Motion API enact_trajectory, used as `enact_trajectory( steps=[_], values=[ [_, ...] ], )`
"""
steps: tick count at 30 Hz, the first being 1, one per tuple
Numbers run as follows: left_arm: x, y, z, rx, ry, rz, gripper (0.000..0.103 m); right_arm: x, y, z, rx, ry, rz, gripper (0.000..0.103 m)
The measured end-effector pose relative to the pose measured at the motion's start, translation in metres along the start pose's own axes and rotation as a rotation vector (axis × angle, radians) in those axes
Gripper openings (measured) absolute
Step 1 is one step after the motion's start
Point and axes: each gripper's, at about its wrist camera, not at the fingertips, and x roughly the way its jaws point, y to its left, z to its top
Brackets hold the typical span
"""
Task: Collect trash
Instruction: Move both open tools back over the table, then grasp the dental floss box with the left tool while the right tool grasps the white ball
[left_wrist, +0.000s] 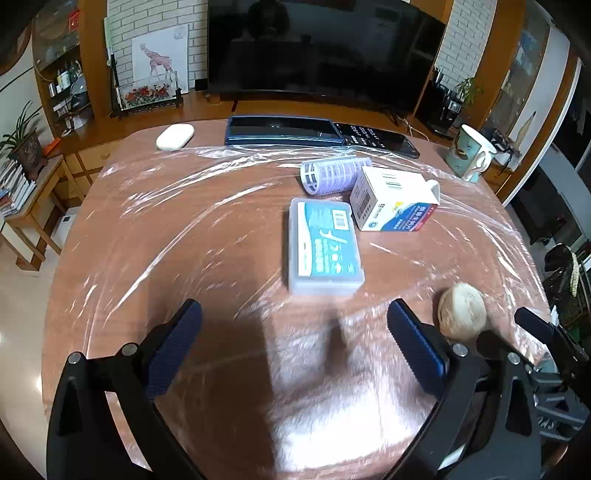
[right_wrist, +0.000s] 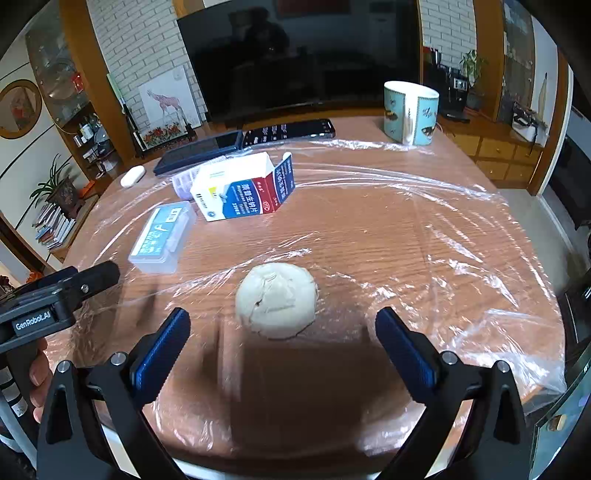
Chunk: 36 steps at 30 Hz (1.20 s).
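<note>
A crumpled pale paper ball lies on the plastic-covered wooden table, just ahead of my open, empty right gripper. The ball also shows in the left wrist view, right of my open, empty left gripper. A clear floss-pick box lies ahead of the left gripper and shows in the right wrist view. An opened white, blue and red medicine carton lies behind it, also in the right wrist view. A lilac ribbed cylinder lies beside the carton.
A patterned mug stands at the far right of the table. A dark tray, a phone and a white case lie along the far edge. A TV stands behind. The left gripper's body shows at left.
</note>
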Motion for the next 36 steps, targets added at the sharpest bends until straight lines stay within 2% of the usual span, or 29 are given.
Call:
enact_trajectory(
  steps=[7, 14, 18, 24, 27, 29, 31, 33, 36],
  values=[
    [0.029, -0.015, 0.020, 0.027, 0.022, 0.043, 0.101, 0.027, -0.003, 0.010, -0.006, 0.047, 0.026, 0.098],
    [0.055, -0.022, 0.032, 0.046, 0.056, 0.074, 0.100, 0.041, 0.002, 0.009, -0.050, 0.073, 0.023, 0.090],
    [0.067, -0.025, 0.034, 0.055, 0.084, 0.073, 0.092, 0.044, 0.008, 0.010, -0.083, 0.078, 0.000, 0.085],
    [0.073, -0.026, 0.034, 0.058, 0.089, 0.079, 0.085, 0.044, 0.015, 0.008, -0.134, 0.076, -0.037, 0.074],
    [0.073, -0.028, 0.036, 0.070, 0.082, 0.085, 0.078, 0.043, 0.018, 0.007, -0.163, 0.066, -0.053, 0.066],
    [0.072, -0.029, 0.036, 0.072, 0.075, 0.085, 0.073, 0.043, 0.021, 0.006, -0.180, 0.061, -0.057, 0.056],
    [0.072, -0.030, 0.036, 0.073, 0.066, 0.085, 0.066, 0.042, 0.022, 0.006, -0.187, 0.059, -0.059, 0.051],
    [0.070, -0.032, 0.035, 0.087, 0.053, 0.079, 0.057, 0.041, 0.021, 0.005, -0.183, 0.056, -0.051, 0.051],
    [0.069, -0.036, 0.034, 0.106, 0.047, 0.090, 0.056, 0.038, 0.016, 0.007, -0.151, 0.059, -0.021, 0.051]
  ],
)
